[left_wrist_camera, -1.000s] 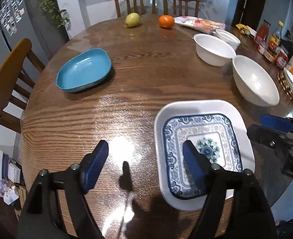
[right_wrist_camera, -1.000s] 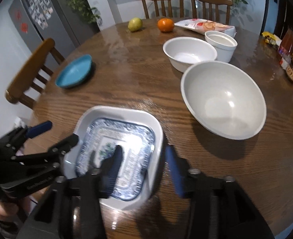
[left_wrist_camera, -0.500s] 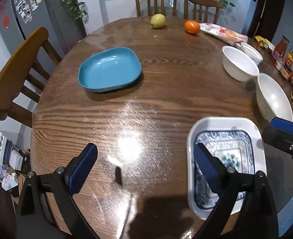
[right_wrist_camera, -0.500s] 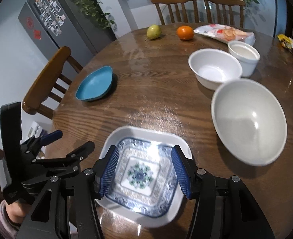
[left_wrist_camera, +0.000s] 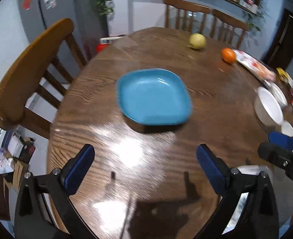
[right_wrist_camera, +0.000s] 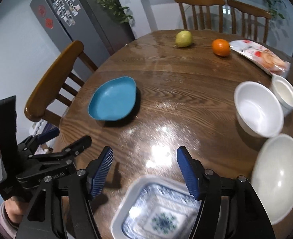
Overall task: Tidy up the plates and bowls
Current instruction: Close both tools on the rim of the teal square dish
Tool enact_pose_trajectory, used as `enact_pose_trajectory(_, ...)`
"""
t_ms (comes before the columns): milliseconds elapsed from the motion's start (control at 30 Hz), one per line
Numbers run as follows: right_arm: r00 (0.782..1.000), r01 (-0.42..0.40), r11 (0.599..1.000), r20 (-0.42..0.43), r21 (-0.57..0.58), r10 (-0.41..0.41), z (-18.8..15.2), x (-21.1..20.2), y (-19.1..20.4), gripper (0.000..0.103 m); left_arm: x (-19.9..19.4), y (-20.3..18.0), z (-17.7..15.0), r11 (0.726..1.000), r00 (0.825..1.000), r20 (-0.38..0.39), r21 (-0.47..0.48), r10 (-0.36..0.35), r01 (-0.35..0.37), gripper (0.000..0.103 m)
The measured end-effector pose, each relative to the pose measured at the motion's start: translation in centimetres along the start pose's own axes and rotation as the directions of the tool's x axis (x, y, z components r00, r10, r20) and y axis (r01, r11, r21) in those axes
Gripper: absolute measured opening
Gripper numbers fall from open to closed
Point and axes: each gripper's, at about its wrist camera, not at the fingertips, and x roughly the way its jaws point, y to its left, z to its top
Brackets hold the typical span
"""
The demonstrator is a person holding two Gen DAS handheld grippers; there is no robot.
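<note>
Both tools are empty. The left gripper (left_wrist_camera: 145, 156) stands wide open above bare wood, facing the blue plate (left_wrist_camera: 153, 96) just ahead of it. The right gripper (right_wrist_camera: 144, 162) is also wide open, holding nothing; the patterned plate (right_wrist_camera: 158, 209) lies on the table directly below it, at the near edge.

Likely faults from here:
- The blue plate has a shallow, sloped rim. A finger that meets the rim from above, not under it, can push the plate across the glossy top instead of gripping it.
- The patterned plate sits close to the table edge; a nudge toward the near side could tip it off.
- Both tools work close together and could collide.

The surface is a round, polished wooden table (right_wrist_camera: 166, 75) with strong glare. Three white bowls (right_wrist_camera: 258, 108) stand at the right. Wooden chairs (right_wrist_camera: 52, 79), a grey fridge (right_wrist_camera: 66, 14) and a trailing plant surround it.
</note>
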Motion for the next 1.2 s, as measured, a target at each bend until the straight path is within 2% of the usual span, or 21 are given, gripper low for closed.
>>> enact_pose_trajectory(100, 0.999, -0.019, 1.000, -0.027, -0.007, 0.018, 1.5, 1.7, 0.6, 0.068, 0.7, 1.9, 1.4, 0.999, 1.000, 0.006, -0.045, 0.029, -0.029, 0.102)
enact_pose_trajectory(200, 0.998, -0.019, 1.000, -0.055, -0.006, 0.019, 2.8, 3.7, 1.0, 0.068, 1.6, 2.9, 2.5, 0.997, 0.998, 0.008, -0.052, 0.062, -0.062, 0.102)
enact_pose_trajectory(300, 0.997, -0.018, 1.000, -0.073, 0.004, 0.018, 3.9, 5.8, 1.1, 0.068, 3.3, 3.6, 3.5, 0.997, 0.999, -0.017, -0.063, 0.045, -0.046, 0.102)
enact_pose_trajectory(467, 0.997, -0.023, 1.000, -0.067, 0.018, 0.024, 5.6, 8.7, 1.4, 0.068, 6.0, 3.7, 4.5, 0.998, 0.998, -0.048, -0.045, 0.031, -0.033, 0.101)
enact_pose_trajectory(600, 0.998, 0.001, 1.000, -0.059, 0.027, 0.000, 6.5, 10.9, 1.5, 0.066, 7.5, 3.2, 4.9, 0.998, 0.997, -0.041, -0.003, 0.070, -0.070, 0.095)
enact_pose_trajectory(667, 0.998, -0.001, 0.999, -0.065, 0.034, 0.003, 6.8, 11.7, 1.5, 0.060, 8.1, 3.2, 5.0, 0.996, 0.995, -0.046, 0.011, 0.087, -0.086, 0.084)
enact_pose_trajectory(700, 0.998, -0.003, 1.000, -0.070, 0.030, 0.005, 7.0, 12.0, 1.6, 0.059, 8.5, 3.3, 5.1, 0.997, 0.995, -0.053, 0.012, 0.079, -0.079, 0.082)
enact_pose_trajectory(767, 0.997, 0.004, 1.000, -0.079, 0.008, -0.004, 7.1, 12.7, 1.9, 0.046, 9.0, 3.4, 5.0, 0.998, 0.996, -0.068, 0.006, 0.060, -0.059, 0.069)
enact_pose_trajectory(800, 0.996, 0.005, 1.000, -0.086, -0.001, -0.005, 7.2, 13.1, 2.0, 0.042, 9.2, 3.5, 5.0, 0.999, 0.996, -0.075, 0.005, 0.050, -0.050, 0.065)
enact_pose_trajectory(833, 0.995, 0.010, 1.000, -0.094, -0.008, -0.010, 7.2, 13.4, 2.1, 0.039, 9.4, 3.5, 5.0, 0.999, 0.996, -0.082, 0.002, 0.041, -0.041, 0.057)
enact_pose_trajectory(867, 0.995, 0.016, 1.000, -0.102, -0.014, -0.017, 7.2, 13.6, 2.1, 0.032, 9.5, 3.5, 5.0, 0.999, 0.996, -0.088, -0.002, 0.033, -0.034, 0.050)
enact_pose_trajectory(900, 0.994, 0.018, 1.000, -0.107, -0.020, -0.020, 7.2, 13.9, 2.2, 0.027, 9.6, 3.6, 5.0, 1.000, 0.996, -0.092, -0.008, 0.019, -0.020, 0.047)
enact_pose_trajectory(1033, 0.992, 0.028, 0.999, -0.119, -0.041, -0.033, 7.1, 14.4, 2.7, 0.014, 9.4, 3.4, 5.1, 1.000, 0.996, -0.088, -0.020, -0.023, 0.021, 0.024)
enact_pose_trajectory(1067, 0.992, 0.030, 0.999, -0.122, -0.042, -0.035, 7.2, 14.6, 2.8, 0.011, 9.3, 3.3, 5.0, 0.999, 0.996, -0.087, -0.016, -0.030, 0.028, 0.020)
enact_pose_trajectory(1100, 0.992, 0.027, 0.999, -0.125, -0.045, -0.033, 7.1, 14.6, 2.9, 0.008, 9.2, 3.2, 5.0, 1.000, 0.996, -0.085, -0.007, -0.031, 0.030, 0.020)
enact_pose_trajectory(1200, 0.991, 0.049, 0.997, -0.120, -0.058, -0.056, 7.1, 14.6, 3.4, 0.008, 9.3, 2.9, 4.9, 0.999, 0.996, -0.083, 0.001, -0.032, 0.033, 0.020)
